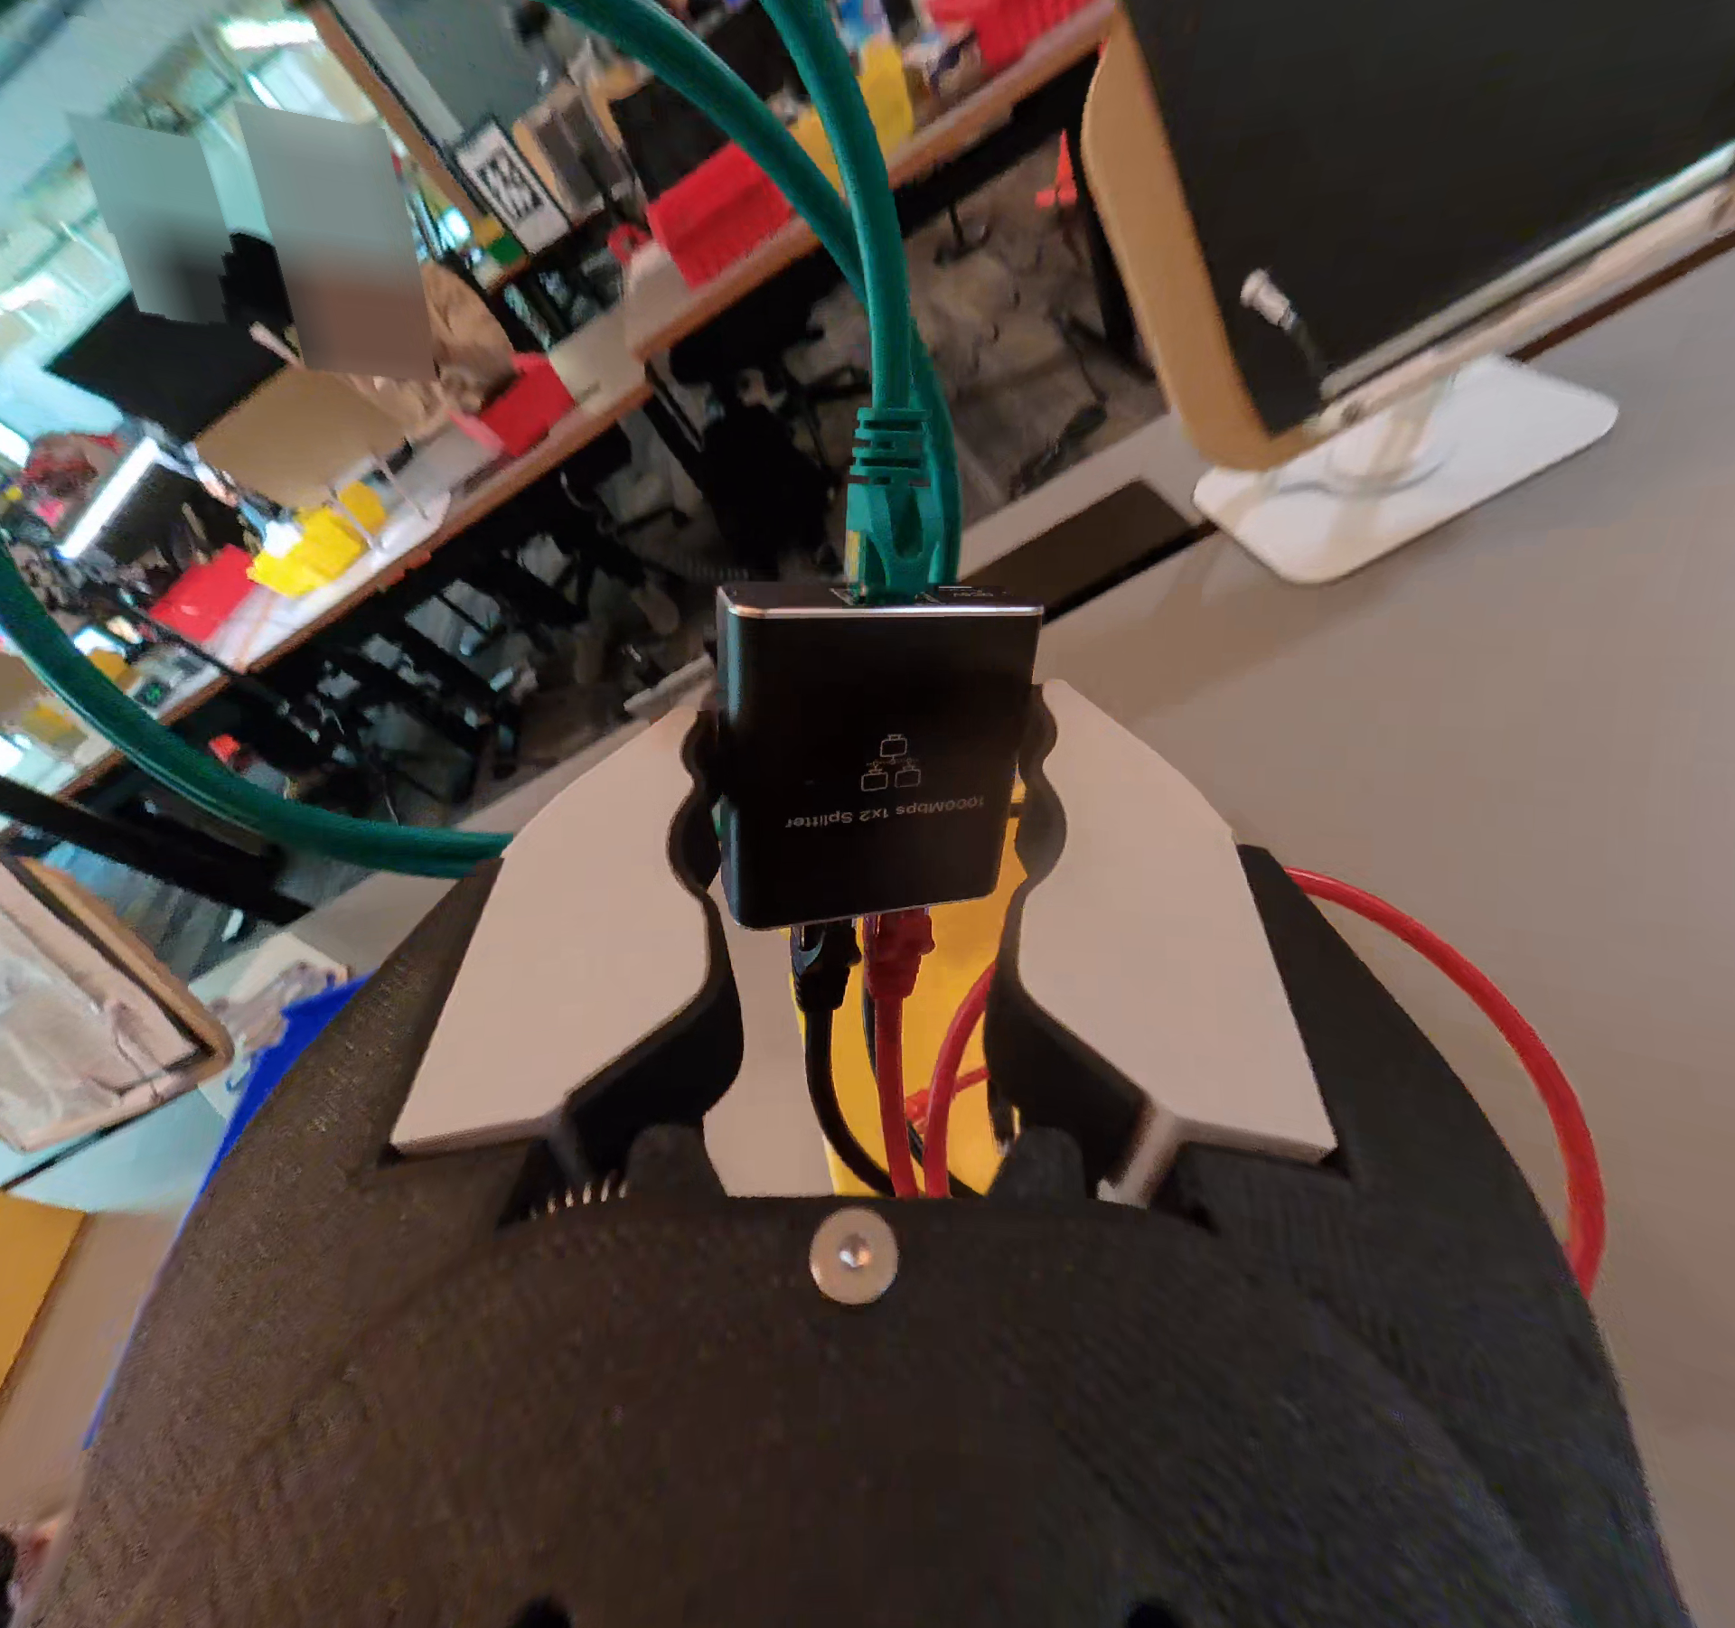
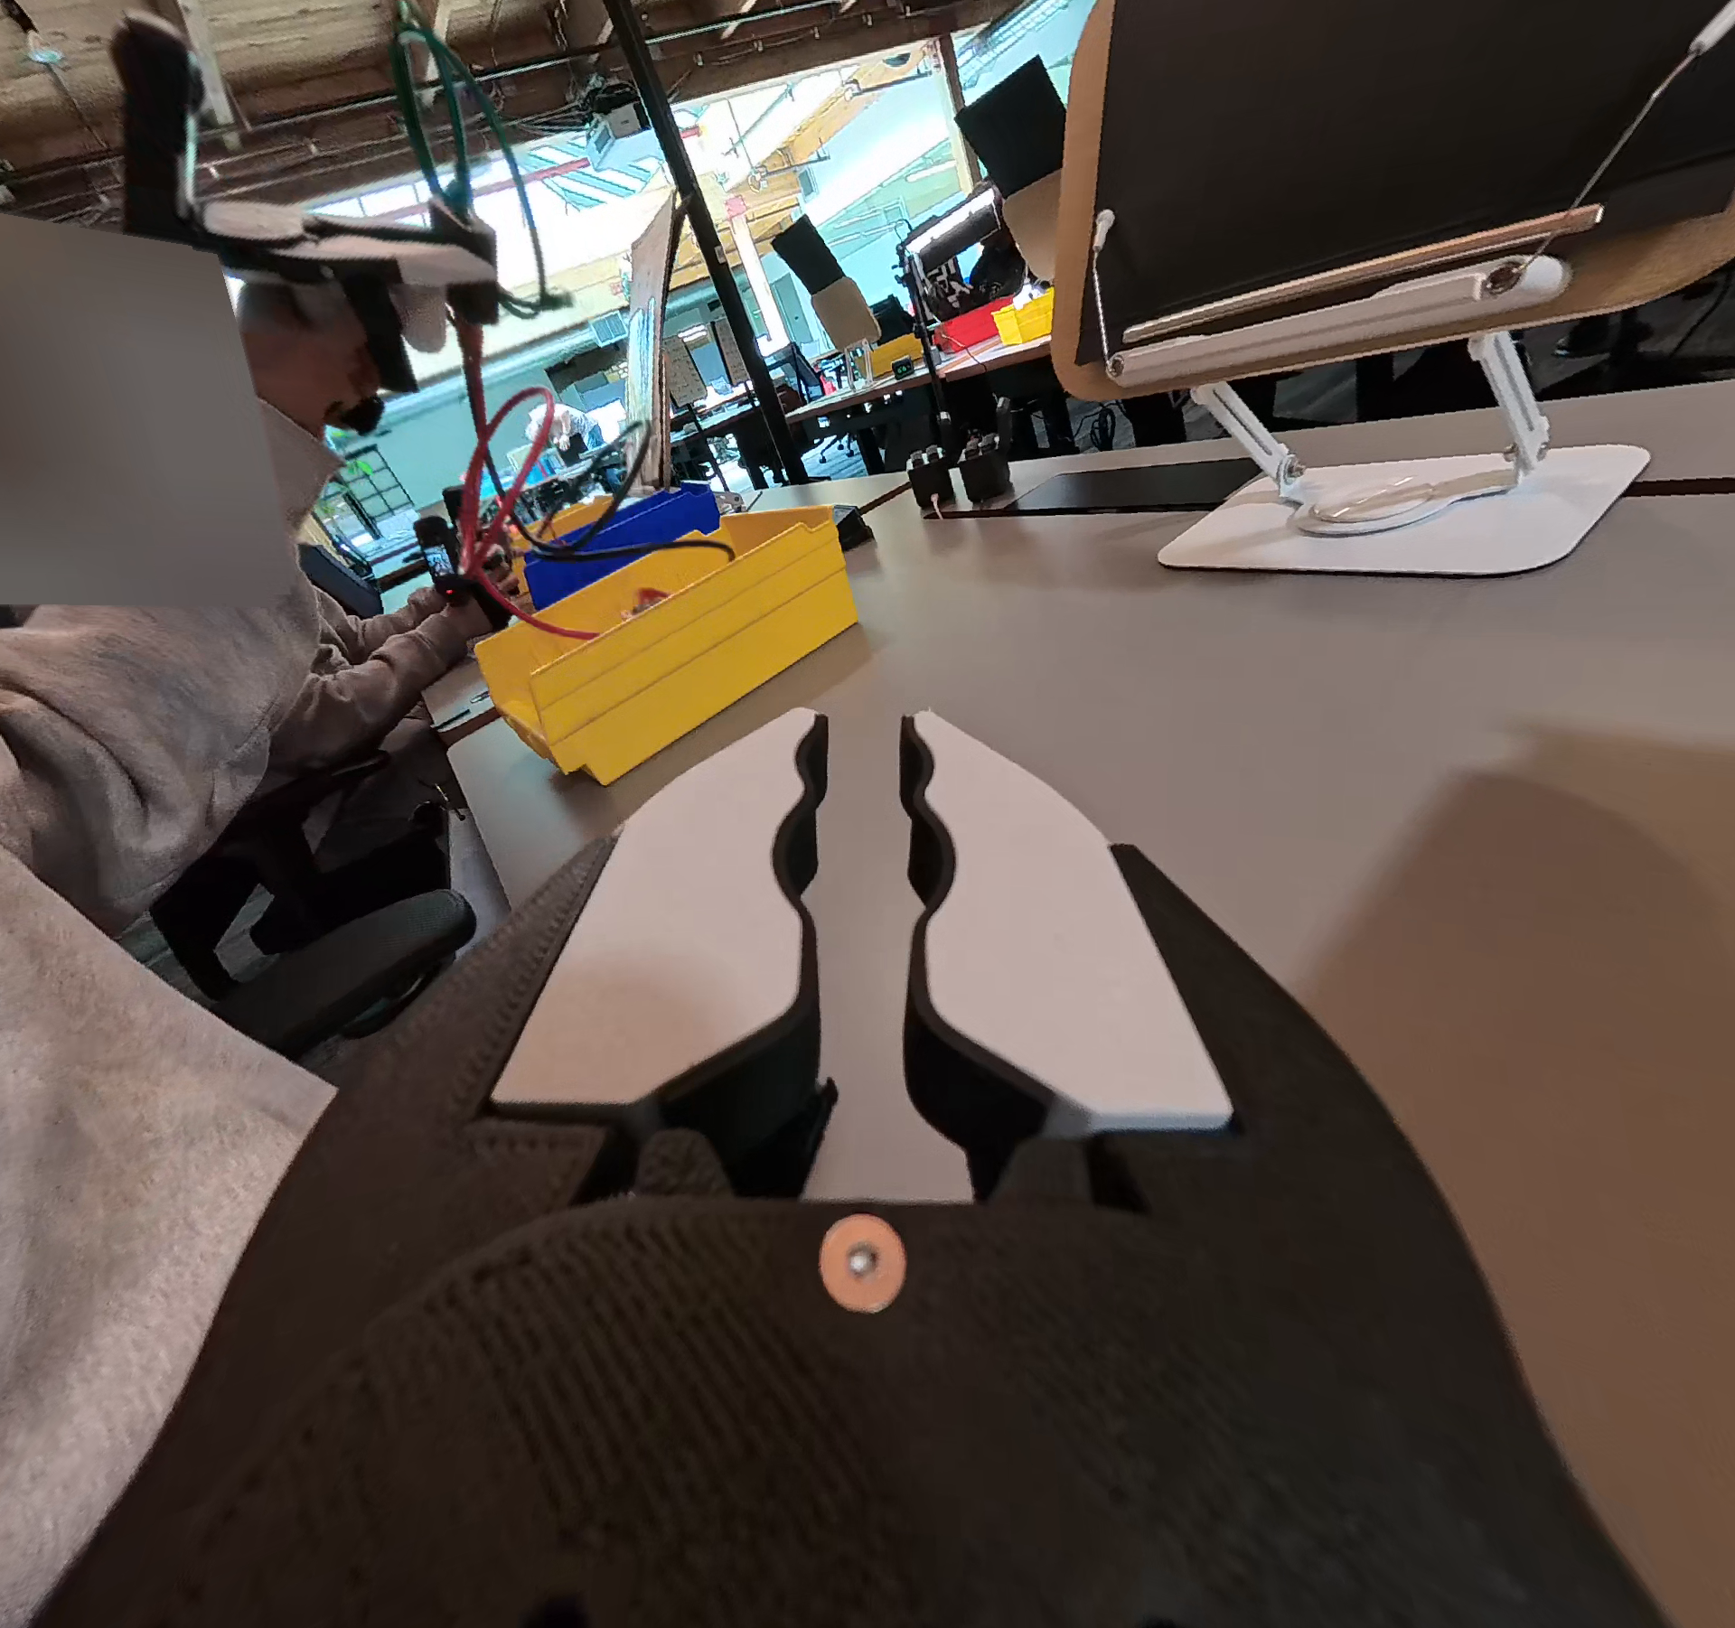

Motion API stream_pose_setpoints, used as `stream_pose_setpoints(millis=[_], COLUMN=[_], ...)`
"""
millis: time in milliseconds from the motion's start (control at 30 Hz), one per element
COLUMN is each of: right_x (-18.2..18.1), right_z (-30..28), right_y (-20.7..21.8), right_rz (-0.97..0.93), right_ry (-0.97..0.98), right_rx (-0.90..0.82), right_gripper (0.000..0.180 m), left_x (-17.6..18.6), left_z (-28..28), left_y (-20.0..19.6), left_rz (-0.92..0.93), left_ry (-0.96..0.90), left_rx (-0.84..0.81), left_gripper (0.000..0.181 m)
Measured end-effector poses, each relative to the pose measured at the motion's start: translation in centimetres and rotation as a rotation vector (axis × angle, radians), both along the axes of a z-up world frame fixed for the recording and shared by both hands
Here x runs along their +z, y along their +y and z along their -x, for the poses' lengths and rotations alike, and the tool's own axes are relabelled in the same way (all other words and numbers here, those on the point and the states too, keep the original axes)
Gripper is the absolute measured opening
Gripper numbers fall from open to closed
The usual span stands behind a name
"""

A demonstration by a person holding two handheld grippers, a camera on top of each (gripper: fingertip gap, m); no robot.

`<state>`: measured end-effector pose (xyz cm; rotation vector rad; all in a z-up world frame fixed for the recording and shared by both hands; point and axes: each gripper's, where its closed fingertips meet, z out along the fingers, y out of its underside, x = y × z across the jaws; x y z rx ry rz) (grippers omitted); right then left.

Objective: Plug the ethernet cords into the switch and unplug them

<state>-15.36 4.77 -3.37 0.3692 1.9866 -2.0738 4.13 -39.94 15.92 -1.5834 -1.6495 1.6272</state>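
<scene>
Switch [image 1: 873, 757]: 1 black box w/ silver edge, clamped between the 2 fingers of the left gripper [image 1: 868, 719], held up off the grey table [image 1: 1408, 738]. Jaws closed on both sides of the box, about 1 box-width apart.

Cords plugged in, 3 total:
- 1 green cord [image 1: 887, 475], in the far face at 12 o'clock; it loops up and round to 9 o'clock.
- 1 black cord [image 1: 824, 973], near face, 6 o'clock side.
- 1 red cord [image 1: 897, 963], just beside the black one; a red loop swings out toward 4 o'clock.

Right wrist view: right gripper [image 2: 864, 729] low over the table, holding nothing, jaws parted by a narrow gap. Left gripper appears at 10 o'clock, raised, w/ green cord above it and red + black cords hanging down into the bins.

Bins, 2 counted: 1 yellow bin [image 2: 695, 672] at 11 o'clock of the right gripper, 1 blue bin [image 2: 620, 541] just behind it, touching or nearly so; cannot tell which.

1 dark screen [image 2: 1408, 100] on 1 white stand [image 2: 1408, 513] at 1–2 o'clock, well apart from the bins. 1 person in a grey sleeve [image 2: 141, 738] at 9 o'clock.
</scene>
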Motion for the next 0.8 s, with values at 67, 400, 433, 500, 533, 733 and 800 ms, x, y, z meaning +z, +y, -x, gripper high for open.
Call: stream_pose_setpoints(millis=[67,400,433,500,533,733,800], right_x=[0.2,1.2,1.3,1.3,1.2,-0.3,-1.1], right_z=[-0.1,-1.2,-1.2,-1.4,-1.5,-2.6,-3.6], right_y=[0.1,0.7,0.7,0.8,0.7,-0.1,-1.0], right_rz=[0.007,0.041,0.044,0.048,0.046,-0.014,-0.05], right_ry=[-0.001,-0.003,0.0,0.007,0.012,0.067,0.071], right_rx=[0.002,0.025,0.025,0.026,0.027,0.054,0.098], right_gripper=[0.014,0.014,0.014,0.014,0.014,0.014,0.016], left_x=[2.6,4.5,3.4,0.7,-0.8,-9.6,-13.0], left_z=[0.7,8.2,9.1,10.8,11.5,15.1,16.0], left_y=[2.2,16.0,17.4,20.0,21.2,27.9,29.7], left_rz=[0.017,-0.147,-0.168,-0.208,-0.226,-0.347,-0.401], left_ry=[0.048,0.074,0.063,0.039,0.033,0.09,0.098], left_rx=[-0.044,-0.422,-0.461,-0.518,-0.543,-0.677,-0.707], left_gripper=[0.065,0.065,0.065,0.065,0.065,0.065,0.064])
